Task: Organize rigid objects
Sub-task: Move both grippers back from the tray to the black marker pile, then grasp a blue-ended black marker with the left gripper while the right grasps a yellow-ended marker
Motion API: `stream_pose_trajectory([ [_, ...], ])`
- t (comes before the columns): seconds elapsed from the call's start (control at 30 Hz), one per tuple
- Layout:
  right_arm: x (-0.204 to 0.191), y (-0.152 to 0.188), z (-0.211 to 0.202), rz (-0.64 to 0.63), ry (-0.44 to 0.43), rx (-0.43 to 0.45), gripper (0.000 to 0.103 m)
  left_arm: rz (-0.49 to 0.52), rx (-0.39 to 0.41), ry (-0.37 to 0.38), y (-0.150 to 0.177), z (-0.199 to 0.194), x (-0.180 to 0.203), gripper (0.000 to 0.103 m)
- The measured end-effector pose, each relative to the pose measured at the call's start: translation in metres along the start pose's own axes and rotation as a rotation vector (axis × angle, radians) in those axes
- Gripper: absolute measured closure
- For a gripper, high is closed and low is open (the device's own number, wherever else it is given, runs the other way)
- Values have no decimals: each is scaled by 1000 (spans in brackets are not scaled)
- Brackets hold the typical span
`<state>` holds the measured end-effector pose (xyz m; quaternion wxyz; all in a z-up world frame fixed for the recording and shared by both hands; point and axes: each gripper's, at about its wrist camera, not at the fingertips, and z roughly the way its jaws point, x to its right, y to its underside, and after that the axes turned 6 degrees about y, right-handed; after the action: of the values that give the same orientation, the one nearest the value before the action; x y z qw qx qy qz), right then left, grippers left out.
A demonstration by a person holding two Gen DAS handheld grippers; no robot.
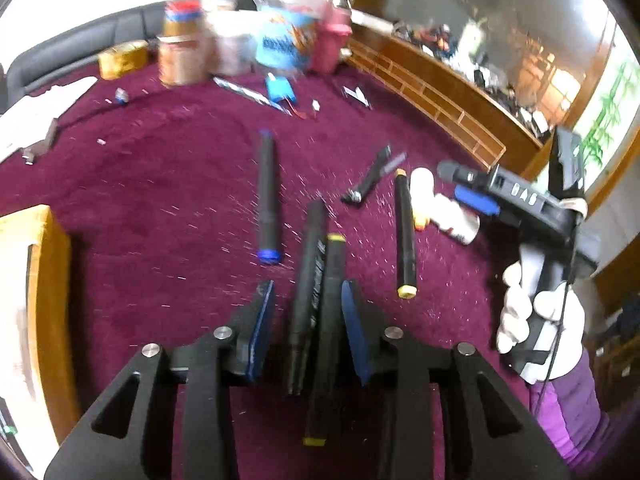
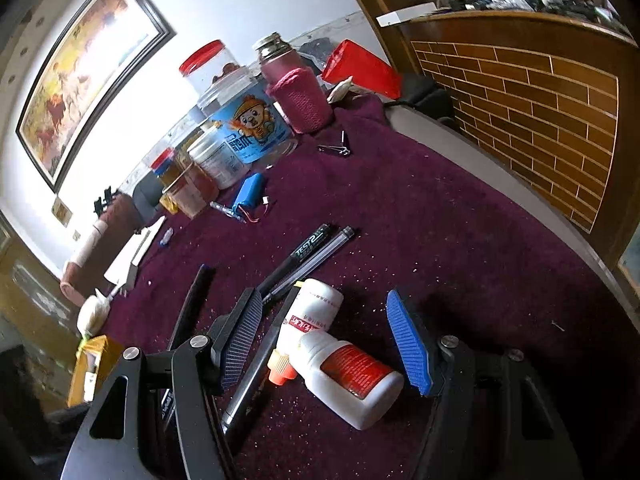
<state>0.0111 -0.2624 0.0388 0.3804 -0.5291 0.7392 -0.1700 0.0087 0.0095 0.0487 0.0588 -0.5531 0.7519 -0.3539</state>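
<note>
- Maroon felt cloth (image 1: 160,208), lint-flecked, carries scattered black markers. Left wrist view: left gripper (image 1: 308,328) half-open, straddling two markers (image 1: 316,300) lying side by side; contact with the pads cannot be told. Risk: smooth round barrels may roll apart or only one gets pinched.
- Right wrist view: right gripper (image 2: 324,344) open, empty, above two glossy white plastic bottles (image 2: 344,372). Risk: the bottle skids on closing.

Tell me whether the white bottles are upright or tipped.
Tipped: both white bottles lie on their sides on the purple cloth, one with its orange cap pointing sideways.
</note>
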Motion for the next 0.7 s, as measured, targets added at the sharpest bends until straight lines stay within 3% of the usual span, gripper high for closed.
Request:
stream_pose_trajectory([
  [0.07, -1, 1, 1, -5, 7, -2, 43, 4, 37, -18, 0, -10, -2, 71],
  [0.17, 0, 1, 2, 2, 10, -8, 43, -32, 24, -54, -7, -4, -10, 71],
  [0.27, 2, 1, 2, 9, 10, -6, 43, -38, 5, -79, -26, 19, -18, 69],
  [0.43, 0, 1, 3, -5, 18, -5, 43, 4, -46, -202, -54, 76, -21, 69],
  [0.47, -1, 1, 5, -10, 21, -9, 43, 35, -41, -231, -60, 85, -19, 74],
  [0.5, -1, 1, 6, -13, 24, -13, 43, 79, -46, -257, -61, 90, -13, 91],
  [0.7, -1, 2, 8, -13, 18, -32, 43, 84, -78, -176, -40, 70, -14, 92],
])
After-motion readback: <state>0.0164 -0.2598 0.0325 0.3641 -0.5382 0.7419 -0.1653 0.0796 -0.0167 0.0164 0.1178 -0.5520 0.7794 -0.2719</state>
